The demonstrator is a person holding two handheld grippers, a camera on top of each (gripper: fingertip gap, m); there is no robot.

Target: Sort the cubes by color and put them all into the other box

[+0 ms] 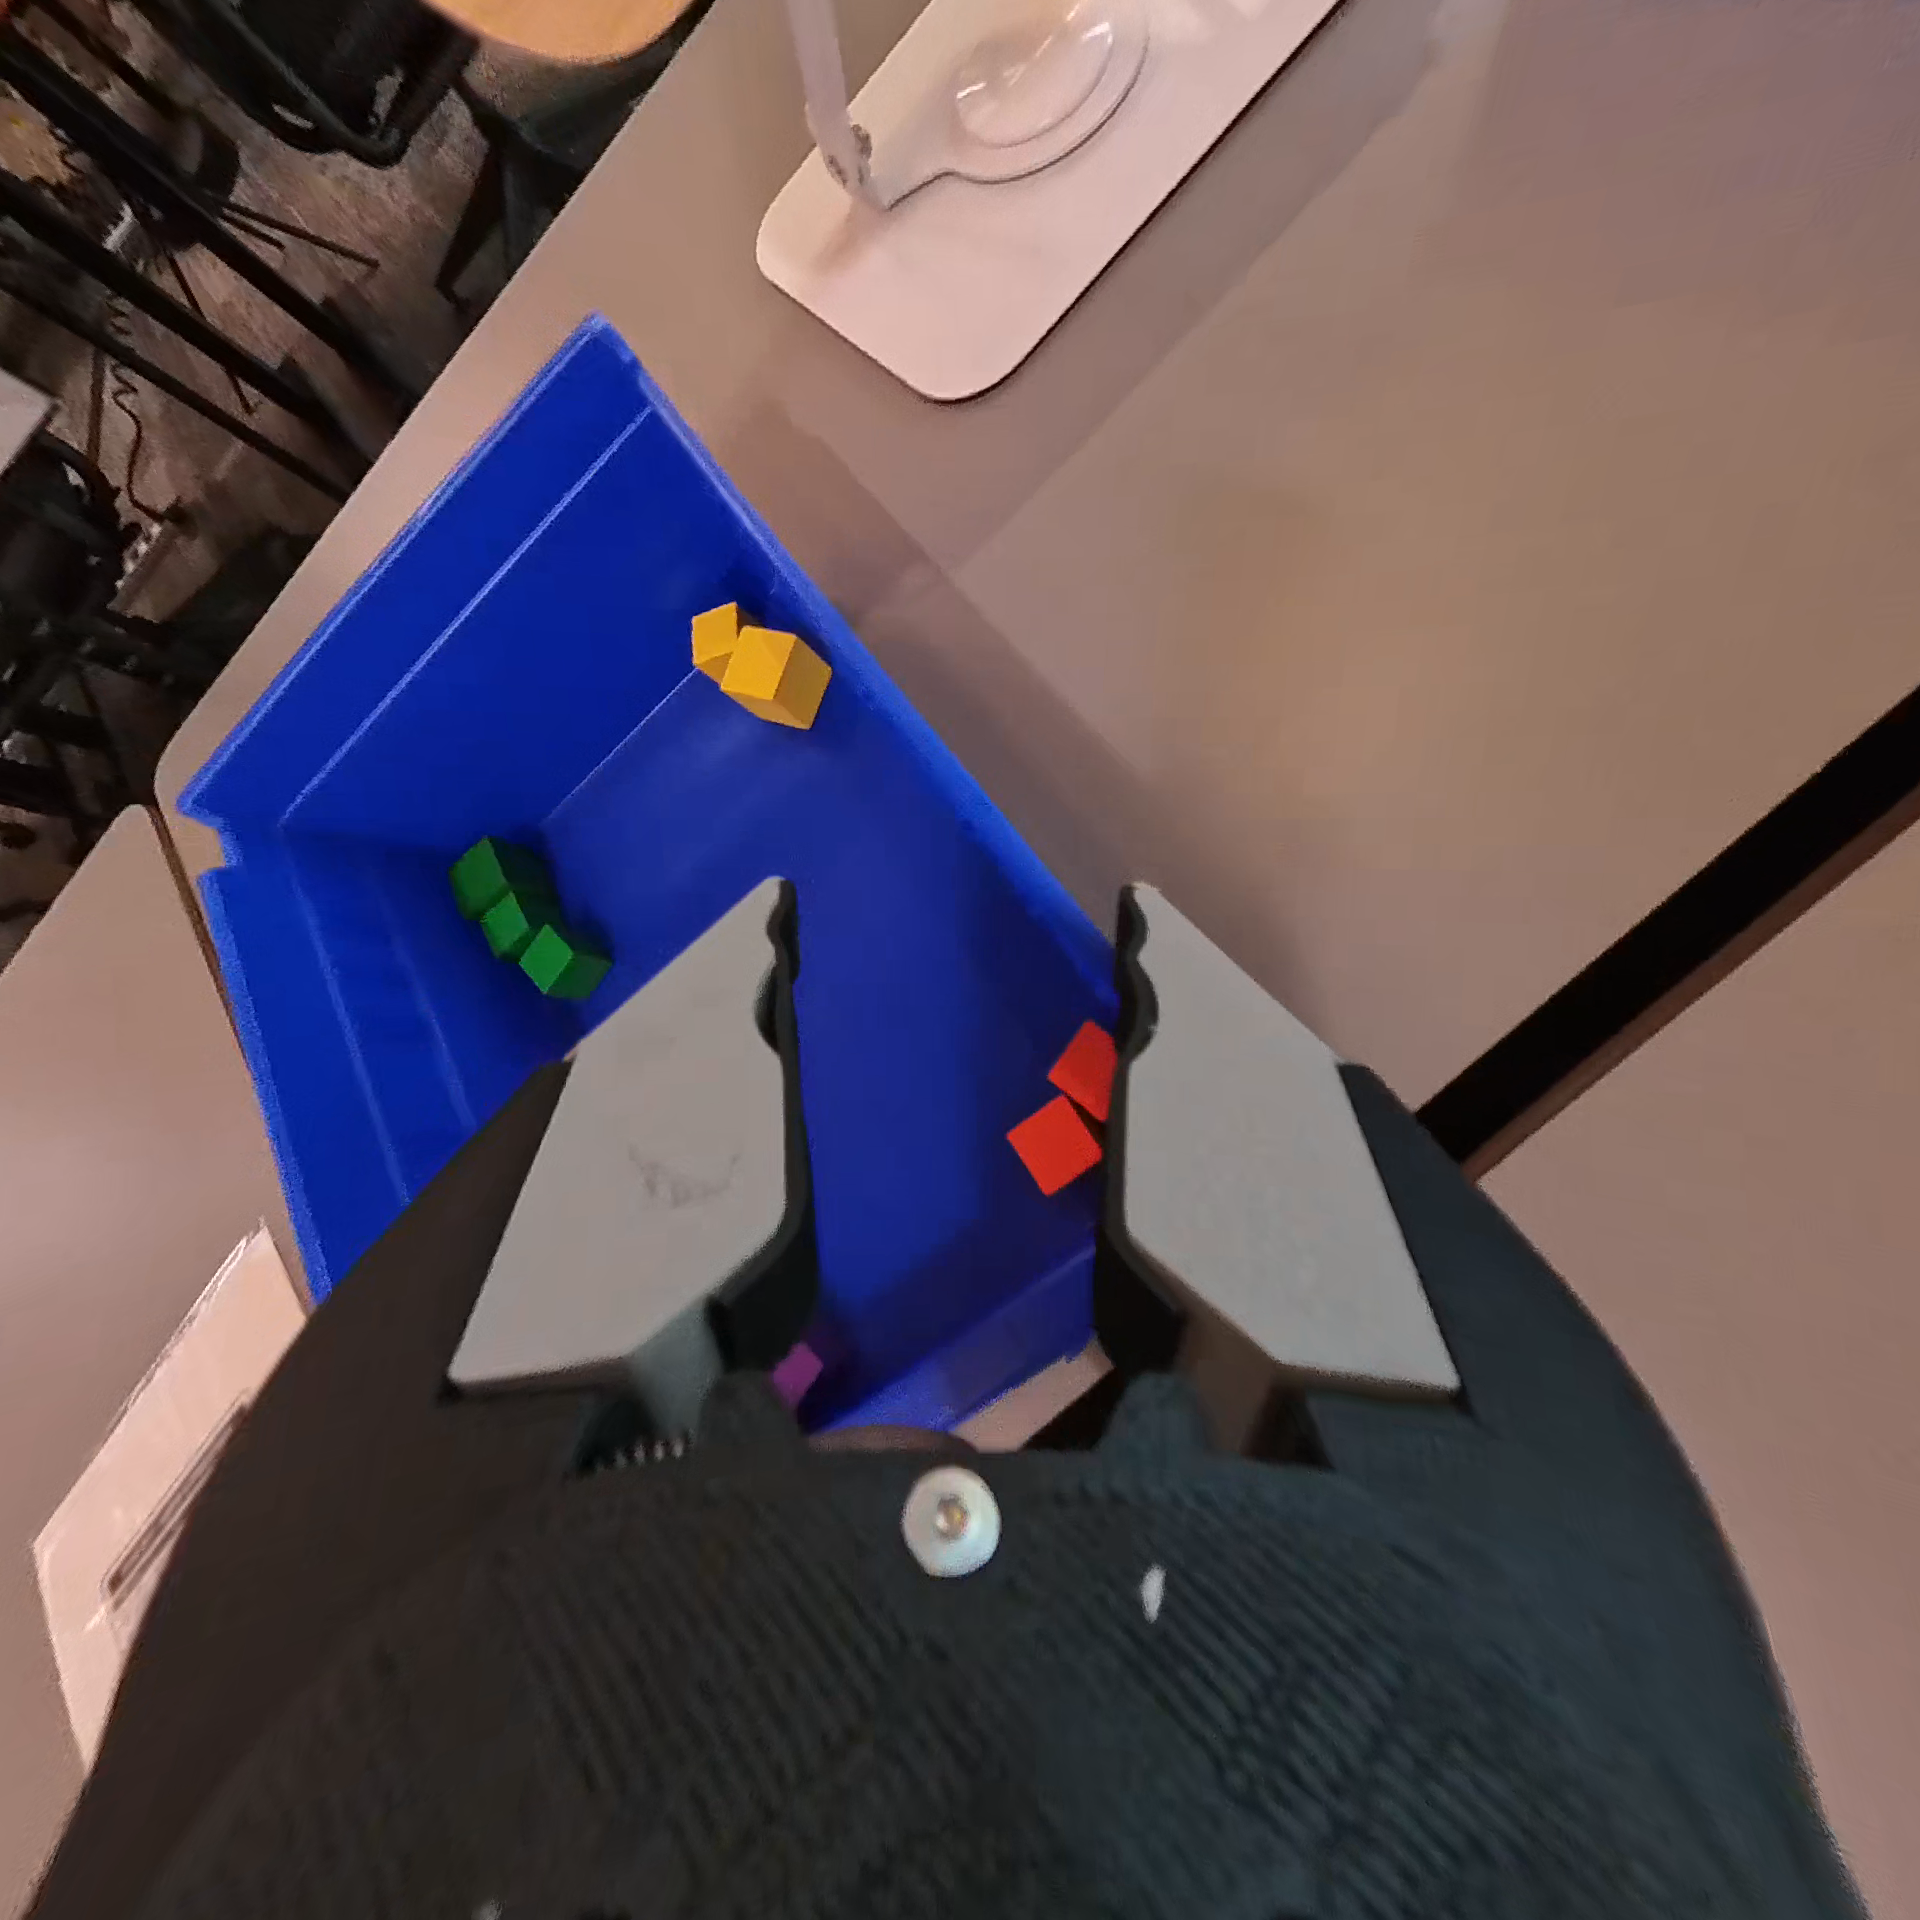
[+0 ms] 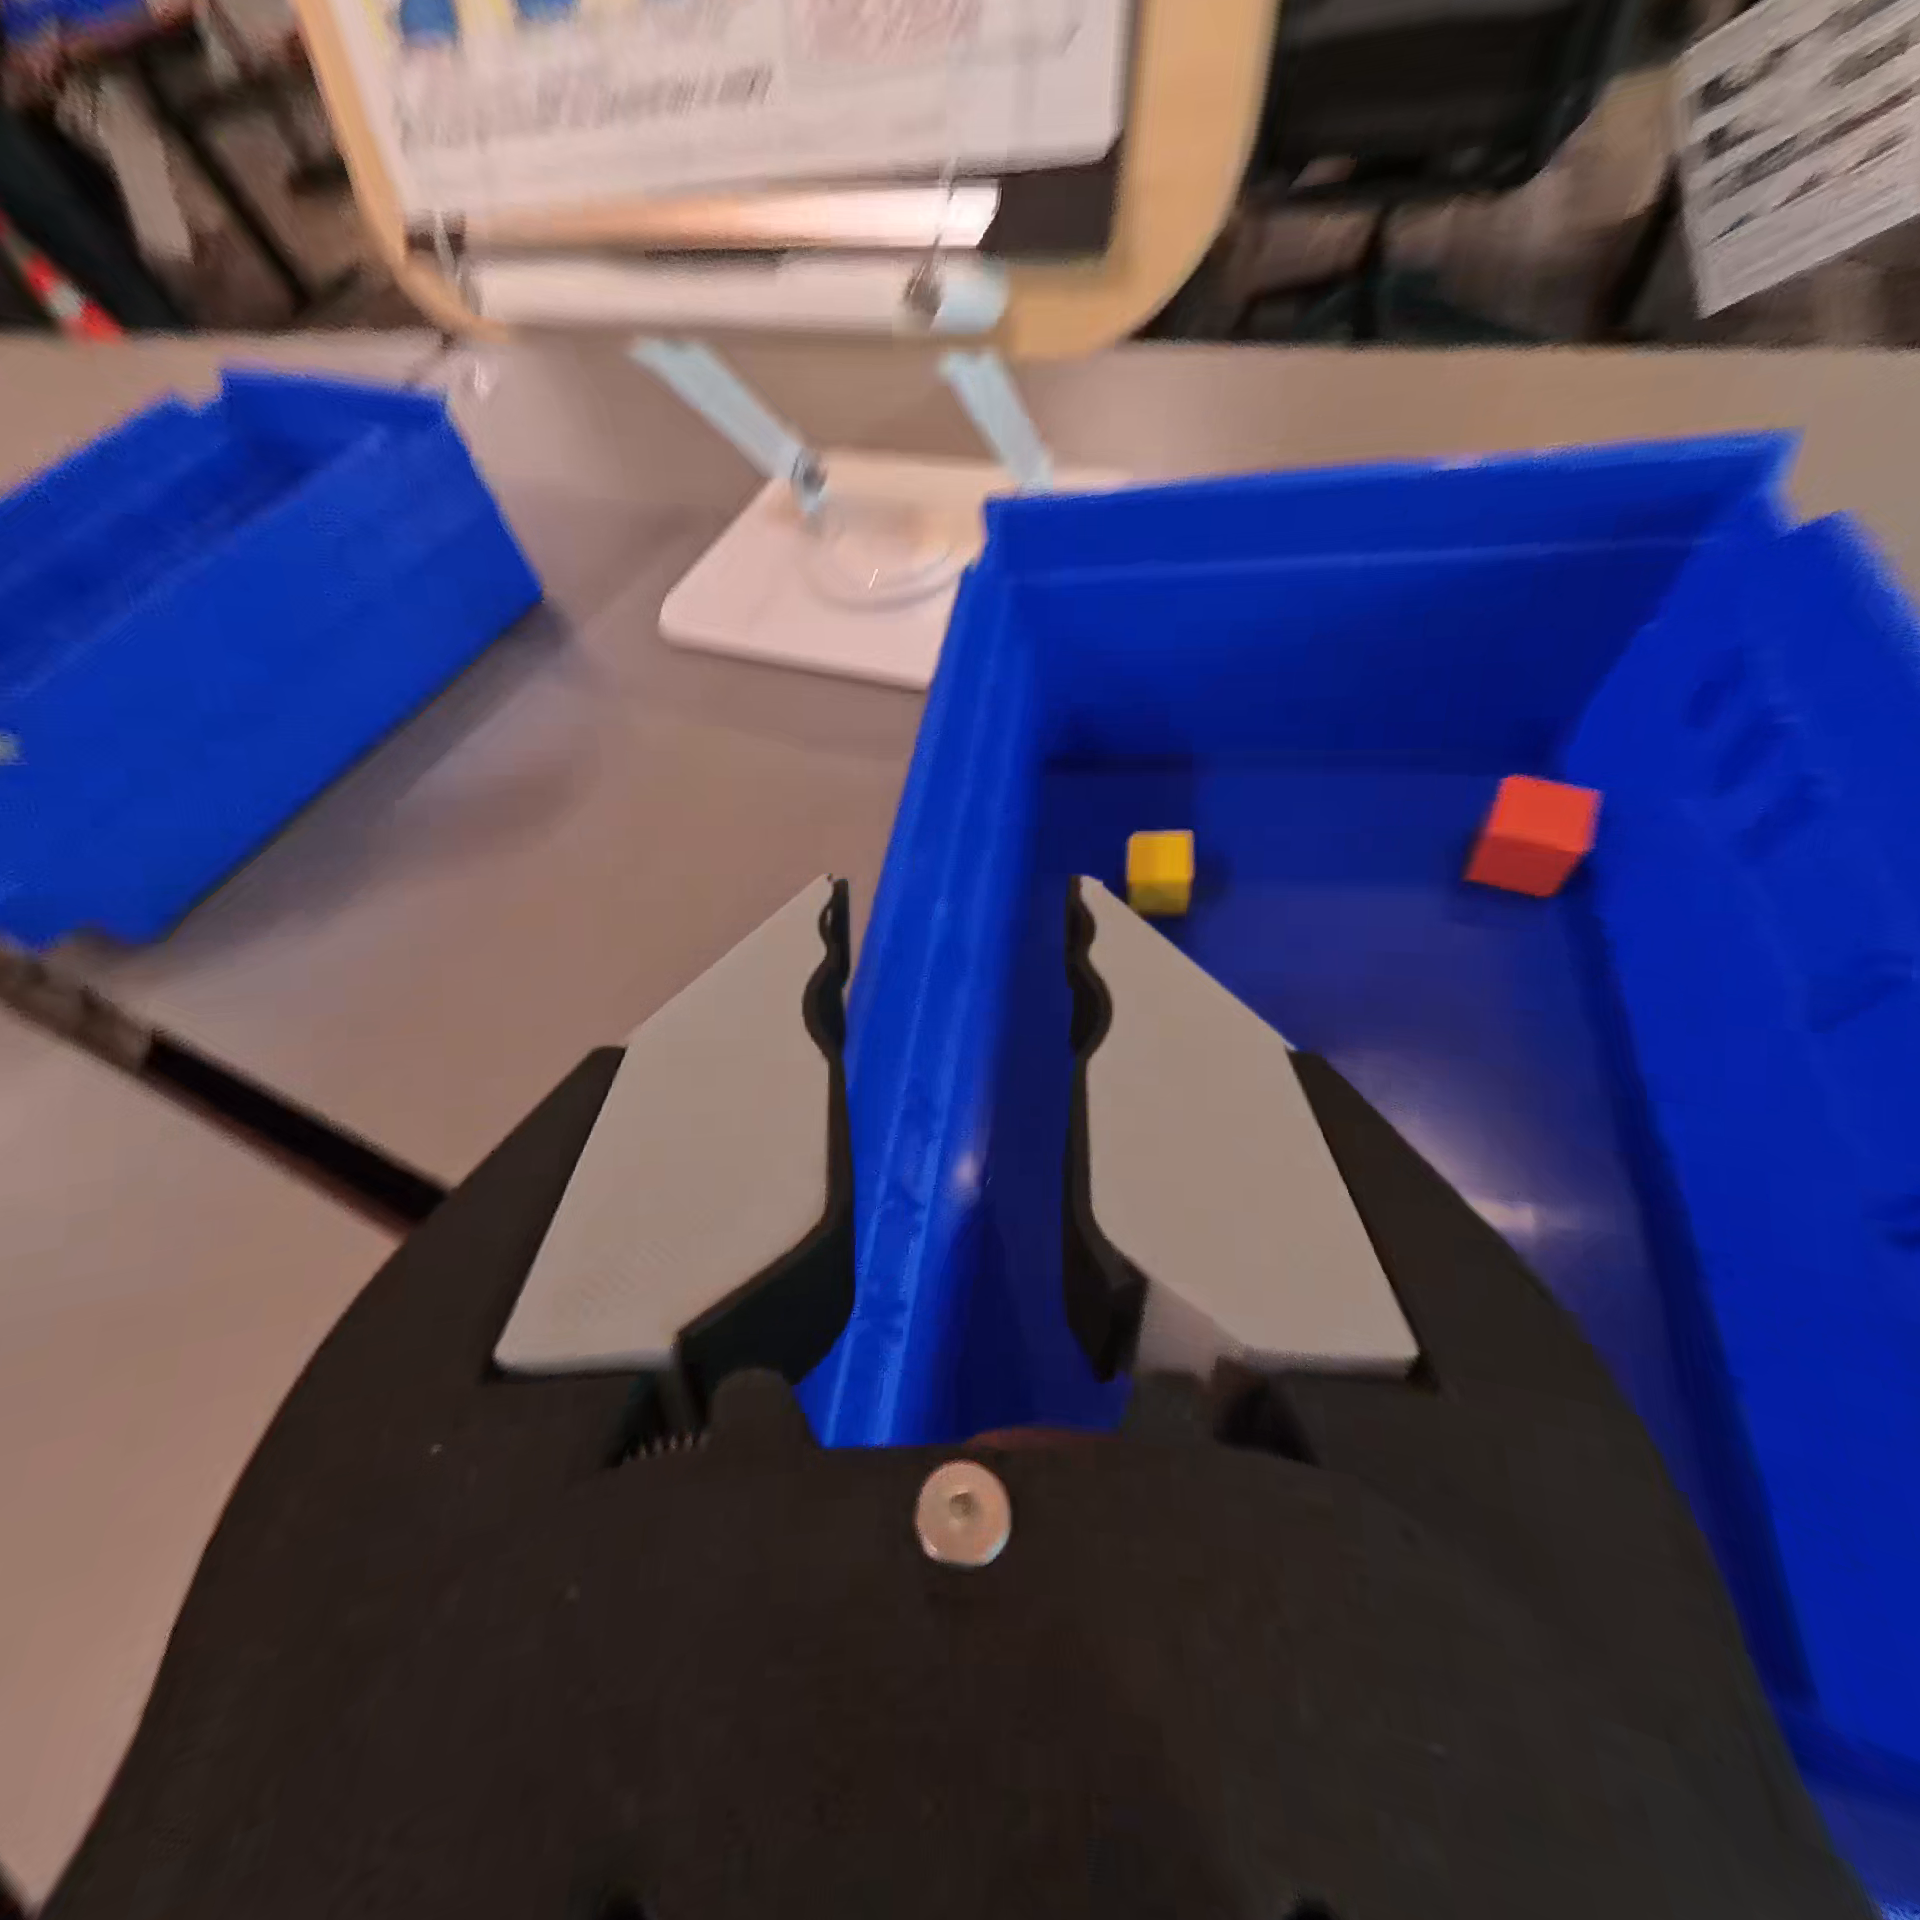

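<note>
In the left wrist view, a blue box (image 1: pixel 436 665) holds two yellow cubes (image 1: pixel 764 665), three green cubes (image 1: pixel 525 925), two red cubes (image 1: pixel 1065 1122) and a purple cube (image 1: pixel 798 1371), each colour grouped apart. My left gripper (image 1: pixel 956 914) is open and empty above this box. In the right wrist view, a second blue box (image 2: pixel 1351 623) holds one yellow cube (image 2: pixel 1161 871) and one red cube (image 2: pixel 1532 836). My right gripper (image 2: pixel 951 894) is open and empty, its fingers straddling that box's left wall. The first box (image 2: pixel 208 644) shows at far left.
A white stand base (image 1: pixel 987 218) sits on the grey table (image 1: pixel 1455 623) beyond the boxes; it also shows in the right wrist view (image 2: pixel 821 592), carrying a wood-framed board (image 2: pixel 748 156). A dark seam (image 1: pixel 1662 935) crosses the table. A white paper (image 1: pixel 156 1455) lies at left.
</note>
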